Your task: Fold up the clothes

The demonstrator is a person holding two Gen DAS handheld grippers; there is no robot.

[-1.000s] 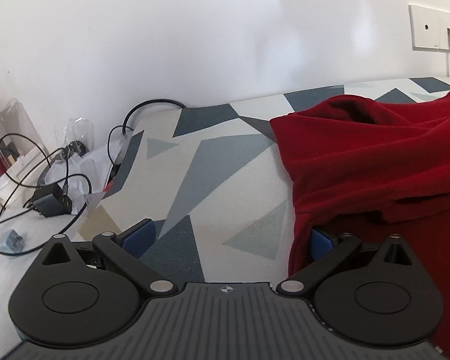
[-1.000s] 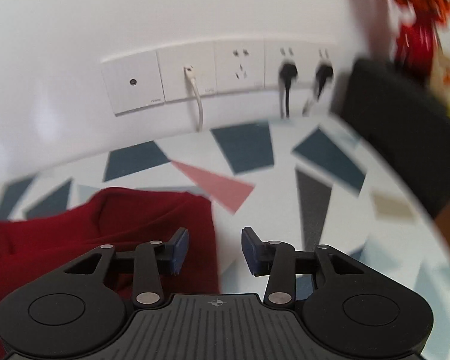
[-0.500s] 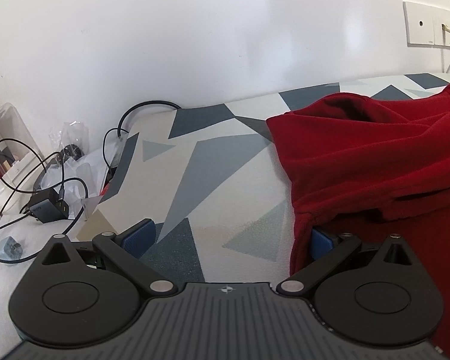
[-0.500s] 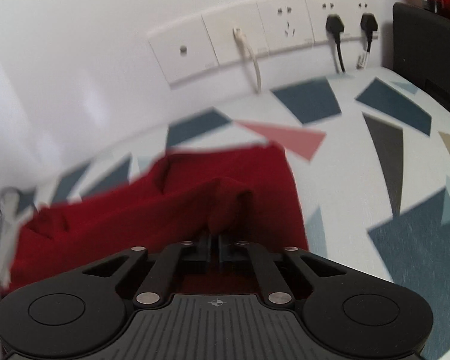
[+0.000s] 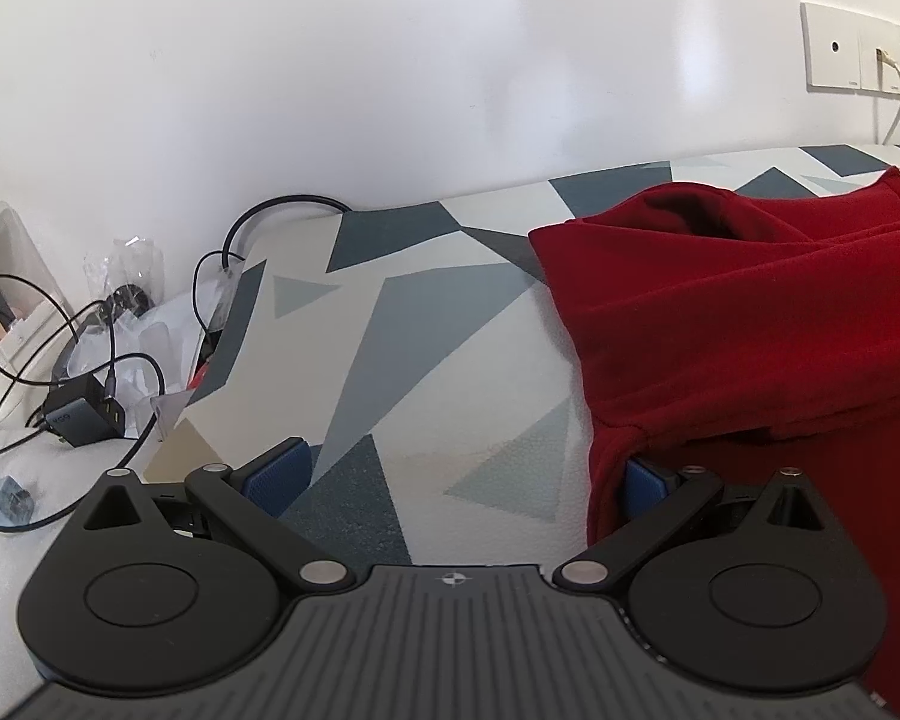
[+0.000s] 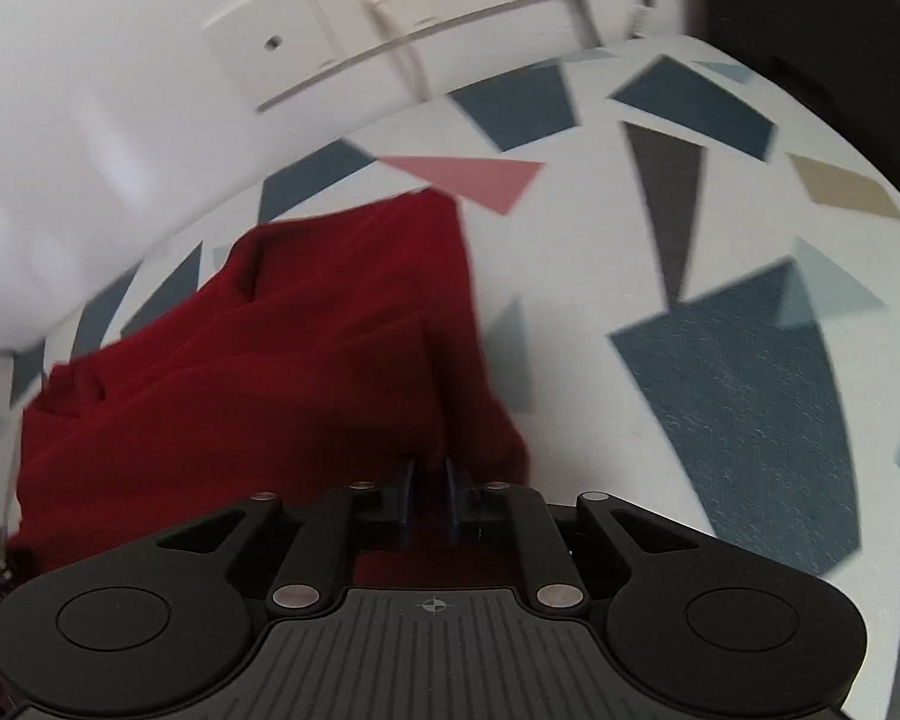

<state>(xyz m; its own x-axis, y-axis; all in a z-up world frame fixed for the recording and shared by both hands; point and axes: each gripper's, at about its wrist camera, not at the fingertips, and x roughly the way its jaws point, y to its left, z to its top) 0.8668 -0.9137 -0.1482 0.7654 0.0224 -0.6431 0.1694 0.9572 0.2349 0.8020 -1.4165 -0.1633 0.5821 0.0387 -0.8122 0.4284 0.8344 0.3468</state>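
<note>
Right gripper (image 6: pixel 429 489) jaws pinch the red garment (image 6: pixel 282 384); left gripper (image 5: pixel 459 474) gapes beside it.

Both fisheye views were bright and evenly lit, with soft glare on the white wall (image 5: pixel 390 60) and straight lines bowed near the dark corners. The left view was sharp, while the right view was smeared by motion blur, especially the wall sockets (image 6: pixel 390 18).

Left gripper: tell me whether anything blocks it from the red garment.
Nothing visible does. The left gripper is open at the red garment; its right finger is tucked at the cloth's edge, only bare mat between the fingers.
</note>
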